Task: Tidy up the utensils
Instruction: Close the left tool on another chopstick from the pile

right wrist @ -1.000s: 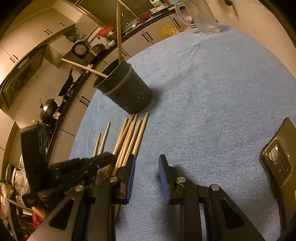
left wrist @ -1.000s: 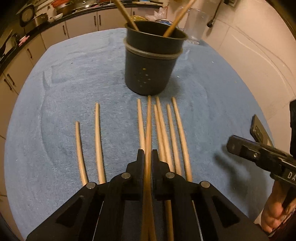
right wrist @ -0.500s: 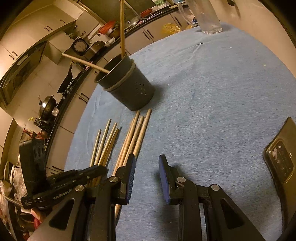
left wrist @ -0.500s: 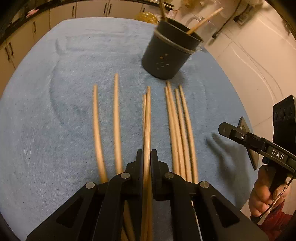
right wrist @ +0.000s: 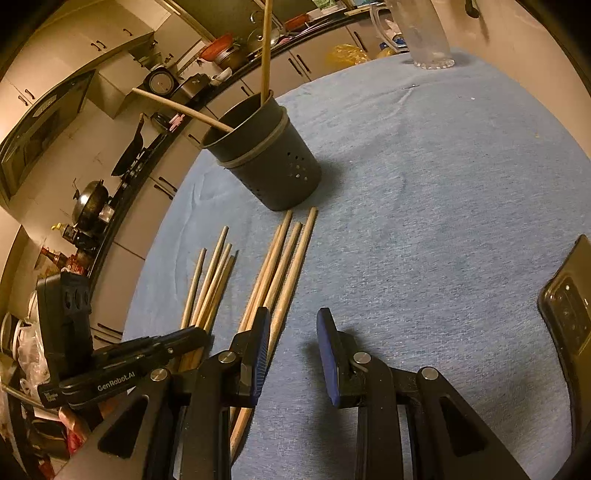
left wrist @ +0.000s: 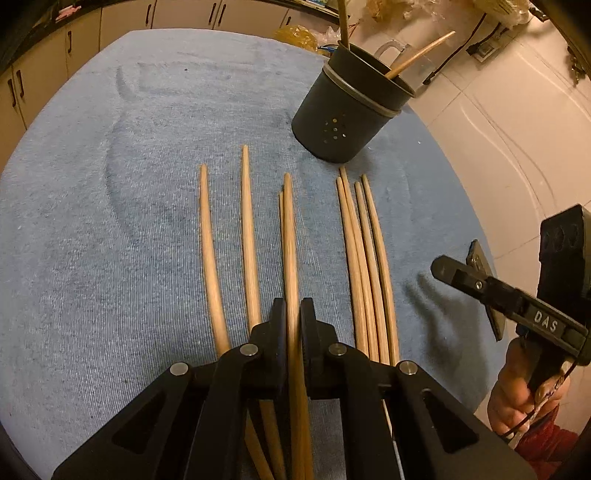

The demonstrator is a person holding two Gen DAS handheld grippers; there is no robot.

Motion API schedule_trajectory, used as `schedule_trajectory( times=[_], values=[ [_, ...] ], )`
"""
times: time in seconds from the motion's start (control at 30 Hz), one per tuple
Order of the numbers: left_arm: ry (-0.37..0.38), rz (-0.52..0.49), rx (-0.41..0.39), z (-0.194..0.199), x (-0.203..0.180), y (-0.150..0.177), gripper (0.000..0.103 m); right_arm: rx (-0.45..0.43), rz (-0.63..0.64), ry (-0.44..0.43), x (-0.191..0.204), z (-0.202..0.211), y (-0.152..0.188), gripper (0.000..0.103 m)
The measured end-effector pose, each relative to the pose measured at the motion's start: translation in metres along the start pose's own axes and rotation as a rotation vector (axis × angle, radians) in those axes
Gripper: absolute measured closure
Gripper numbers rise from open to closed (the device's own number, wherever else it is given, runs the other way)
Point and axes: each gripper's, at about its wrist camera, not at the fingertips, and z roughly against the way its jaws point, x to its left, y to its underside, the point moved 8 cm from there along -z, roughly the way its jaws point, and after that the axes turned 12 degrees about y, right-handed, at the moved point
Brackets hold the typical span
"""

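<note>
A round desk (left wrist: 110, 184) fills both views, covered by a blue cloth (right wrist: 443, 184) of napped, towel-like weave with faint pressed creases. On it stands a dark grey holder (left wrist: 343, 122), a tapered plastic cup with a raised band below the rim and small round holes in its wall; two pale wooden sticks lean out of its mouth. Near its base lie long, thin, round chopsticks of light wood. Four of them form a tight group (left wrist: 369, 266); a curved single (left wrist: 208, 251) and a second single (left wrist: 248, 236) lie apart from it.

Only the right wrist view shows a dark phone (right wrist: 569, 317) lying face down at the cloth's edge, a clear ribbed jug (right wrist: 424, 33) at the far side, and kitchen cupboards with pots. Only the left wrist view shows a white tiled wall and a hand (left wrist: 517, 398) gripping the other handle.

The left tool (left wrist: 291, 321) is pinched nearly closed on a pair (left wrist: 290, 240) of chopsticks, which run between its black fingers and point toward the holder. The right tool (right wrist: 291, 332) has its blue-padded jaws parted with nothing between them, above bare cloth just beside the group of four.
</note>
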Motion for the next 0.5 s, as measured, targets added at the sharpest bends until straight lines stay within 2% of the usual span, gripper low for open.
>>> schedule_trajectory(
  times=[0.5],
  values=[
    [-0.006, 0.041, 0.002, -0.011, 0.011, -0.039, 0.096, 0.001, -0.016, 0.016, -0.009, -0.001, -0.002, 0.075]
  ],
)
